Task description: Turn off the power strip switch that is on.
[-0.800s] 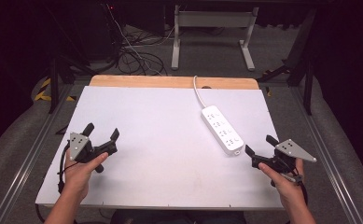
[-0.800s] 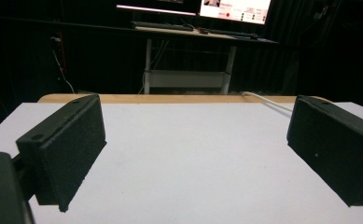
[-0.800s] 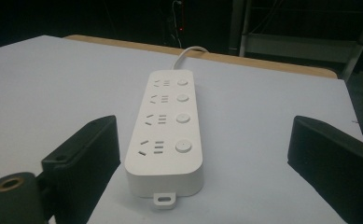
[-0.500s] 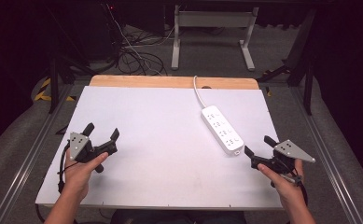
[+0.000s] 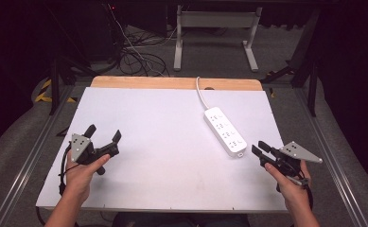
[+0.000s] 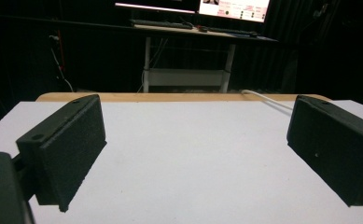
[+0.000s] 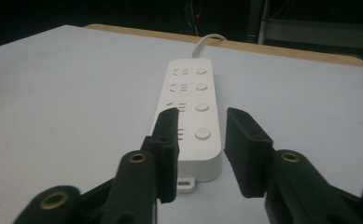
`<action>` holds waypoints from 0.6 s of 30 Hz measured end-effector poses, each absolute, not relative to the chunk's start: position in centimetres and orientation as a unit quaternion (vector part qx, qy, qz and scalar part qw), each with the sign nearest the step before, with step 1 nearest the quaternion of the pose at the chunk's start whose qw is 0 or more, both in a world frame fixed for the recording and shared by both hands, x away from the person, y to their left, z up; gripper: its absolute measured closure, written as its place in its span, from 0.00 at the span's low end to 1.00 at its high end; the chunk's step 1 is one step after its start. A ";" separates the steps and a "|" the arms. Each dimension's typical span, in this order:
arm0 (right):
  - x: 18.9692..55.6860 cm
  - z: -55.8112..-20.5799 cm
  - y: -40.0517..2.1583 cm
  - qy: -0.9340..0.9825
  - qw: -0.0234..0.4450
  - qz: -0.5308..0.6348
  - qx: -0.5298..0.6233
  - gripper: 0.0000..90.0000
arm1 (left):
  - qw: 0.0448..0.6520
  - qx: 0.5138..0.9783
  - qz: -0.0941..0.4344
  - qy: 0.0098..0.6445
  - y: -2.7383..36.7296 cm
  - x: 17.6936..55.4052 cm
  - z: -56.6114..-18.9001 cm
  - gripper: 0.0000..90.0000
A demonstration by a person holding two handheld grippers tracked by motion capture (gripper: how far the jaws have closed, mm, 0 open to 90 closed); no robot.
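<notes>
- White board [image 5: 162, 156] covers your table, with a strip of bare wood [image 5: 172, 83] along its far edge; dark floor and tangled cables [image 5: 134, 56] lie beyond.
- Your left gripper [image 5: 103, 135] sits at about 8 o'clock on the board, near the front left corner, held in your left hand [image 5: 80, 175].
- Its jaws stand wide apart with nothing between them; in the left gripper view only bare white surface lies between the two black pads [image 6: 67, 149].
- Your right gripper [image 5: 259, 149] sits at about 4 o'clock, near the front right corner, held in your right hand [image 5: 290, 182].
- Its jaws are parted by a narrow gap and grip nothing.
- In the right gripper view its fingertips [image 7: 167, 123] hang just short of the near end of the power strip [image 7: 188, 121], apart from it.
- That white power strip [image 5: 225, 131] lies flat at about 2 o'clock on the board, set on a slant, near end just beside your right gripper.
- Its white cord [image 5: 199, 94] runs from the far end toward 12 o'clock and over the wooden edge.
- Farther off at 12 o'clock, a metal desk frame [image 5: 214, 33] stands on the floor.
</notes>
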State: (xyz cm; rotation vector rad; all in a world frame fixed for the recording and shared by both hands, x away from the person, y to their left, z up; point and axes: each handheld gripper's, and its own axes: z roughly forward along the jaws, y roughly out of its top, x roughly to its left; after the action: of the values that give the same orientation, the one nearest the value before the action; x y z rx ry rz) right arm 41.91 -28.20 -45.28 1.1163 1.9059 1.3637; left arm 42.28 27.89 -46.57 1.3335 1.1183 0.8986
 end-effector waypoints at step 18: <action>41.3 -43.7 -27.6 0.738 0.233 0.468 0.427 1.00 | 0.558 0.565 0.377 0.476 27.9 42.3 -46.6 0.06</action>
State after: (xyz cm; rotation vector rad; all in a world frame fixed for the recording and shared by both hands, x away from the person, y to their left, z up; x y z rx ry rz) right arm 41.32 -27.62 -43.72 1.1723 2.0270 1.2845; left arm 42.30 27.93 -46.56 1.3336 1.1231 0.8903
